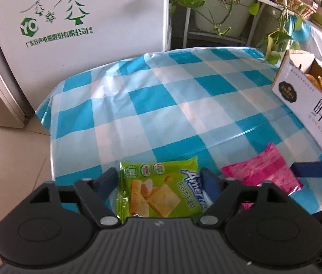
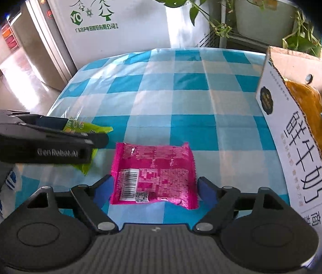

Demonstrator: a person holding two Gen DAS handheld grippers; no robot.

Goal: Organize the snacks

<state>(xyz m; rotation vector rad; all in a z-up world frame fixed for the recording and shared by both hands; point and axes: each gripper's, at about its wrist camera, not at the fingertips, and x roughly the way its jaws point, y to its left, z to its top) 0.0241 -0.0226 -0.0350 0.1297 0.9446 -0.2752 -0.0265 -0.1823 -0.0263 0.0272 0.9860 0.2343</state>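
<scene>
Blue-checked tablecloth (image 2: 183,105) holds two loose snacks: green packet (image 1: 161,194) between the spread left gripper (image 1: 161,182), pink packet (image 2: 154,175) between the spread right gripper (image 2: 154,189). Cardboard box (image 2: 297,150), frame right, already holds others.

We read "YO" in a green hexagon on the white appliance (image 1: 97,22), "GenRobot.AI" on the left gripper (image 2: 56,153), and "鲜牛奶" on the cardboard box (image 2: 302,155).
</scene>
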